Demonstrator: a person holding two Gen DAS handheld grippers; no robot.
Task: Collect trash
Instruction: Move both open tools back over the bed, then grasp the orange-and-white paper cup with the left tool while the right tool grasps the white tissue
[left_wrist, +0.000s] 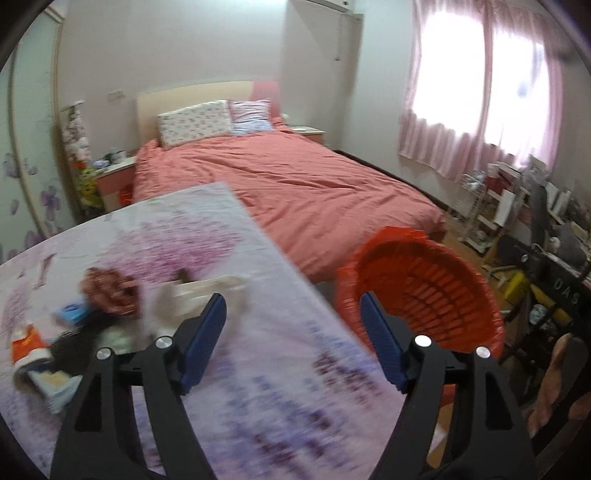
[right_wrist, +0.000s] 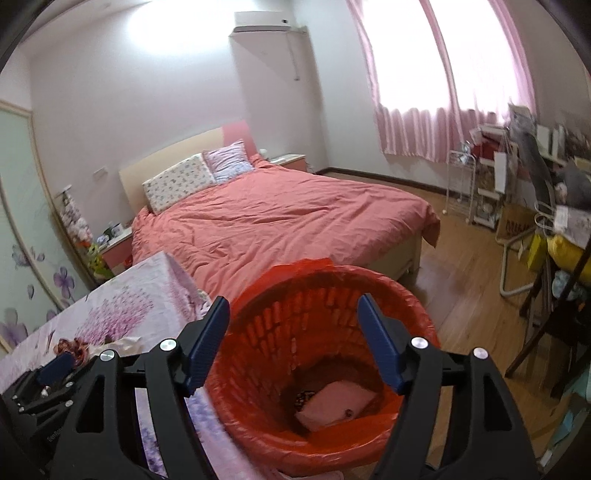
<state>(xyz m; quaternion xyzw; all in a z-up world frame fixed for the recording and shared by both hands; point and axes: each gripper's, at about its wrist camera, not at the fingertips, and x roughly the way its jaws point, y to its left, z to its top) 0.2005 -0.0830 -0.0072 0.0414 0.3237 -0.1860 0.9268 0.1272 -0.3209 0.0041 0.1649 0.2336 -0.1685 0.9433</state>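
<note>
Both grippers empty, jaws spread wide. Right gripper (right_wrist: 293, 325) hangs over red trash basket (right_wrist: 369, 284), which stands on floor just off table's right edge, mouth up; pink packet (right_wrist: 338, 404) lies flat at bottom. Left gripper (left_wrist: 293, 325) above floral table (left_wrist: 280, 387), aimed at right edge. Trash pile (left_wrist: 92, 317) near left edge: crumpled reddish wrapper (left_wrist: 110, 291), blue packet (left_wrist: 70, 314), orange-white carton (left_wrist: 27, 347). Carton's long axis probably runs toward front-left corner, blur though. Tip: swing left, grab one piece across its narrow side.

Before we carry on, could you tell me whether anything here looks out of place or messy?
Yes: a heap of litter lies jumbled near the table's left edge, not yet in the bin, which holds only a pink packet. Both tools are open and empty.
</note>
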